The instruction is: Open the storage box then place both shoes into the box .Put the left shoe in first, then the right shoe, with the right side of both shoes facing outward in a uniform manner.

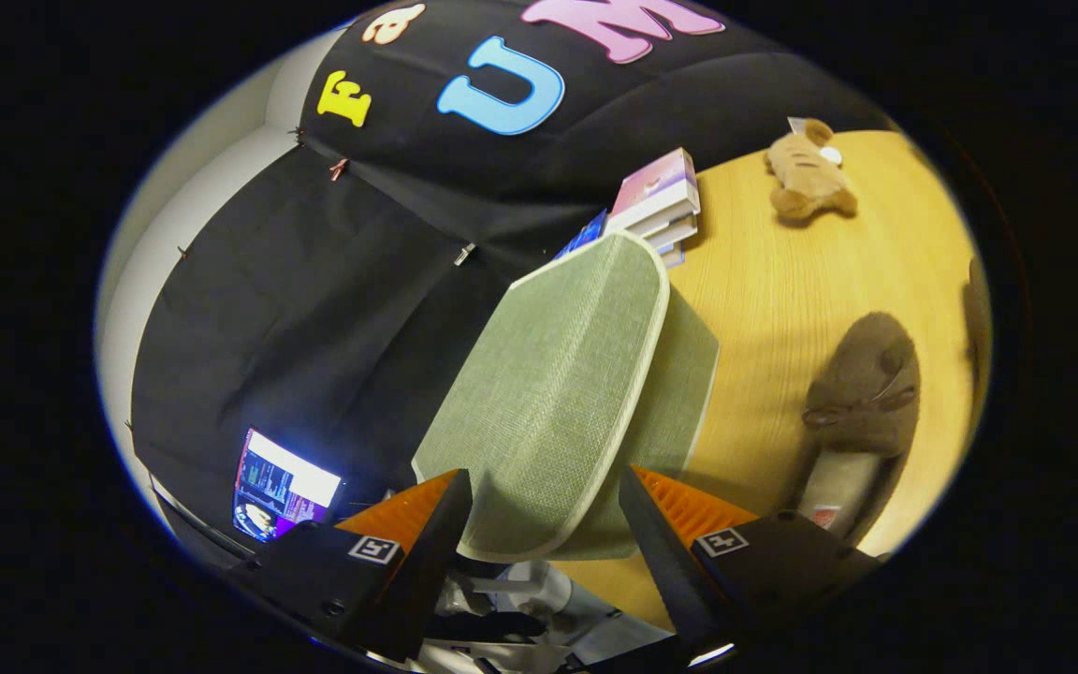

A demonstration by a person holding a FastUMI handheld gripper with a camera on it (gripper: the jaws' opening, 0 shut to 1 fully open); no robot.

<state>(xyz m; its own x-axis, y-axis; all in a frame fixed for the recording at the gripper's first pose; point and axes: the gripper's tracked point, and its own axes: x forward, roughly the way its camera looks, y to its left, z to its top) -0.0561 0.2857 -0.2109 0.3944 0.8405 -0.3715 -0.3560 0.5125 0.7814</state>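
Straddling green box lid, tongs spread; brown shoe nearby.

No text can be read on the books or the shoe's label.

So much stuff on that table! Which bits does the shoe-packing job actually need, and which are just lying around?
Needed:
- storage box, its green lid raised between the open gripper fingers
- brown shoe beside the box

Lying about:
- stack of books beyond the box
- plush toy
- lit screen
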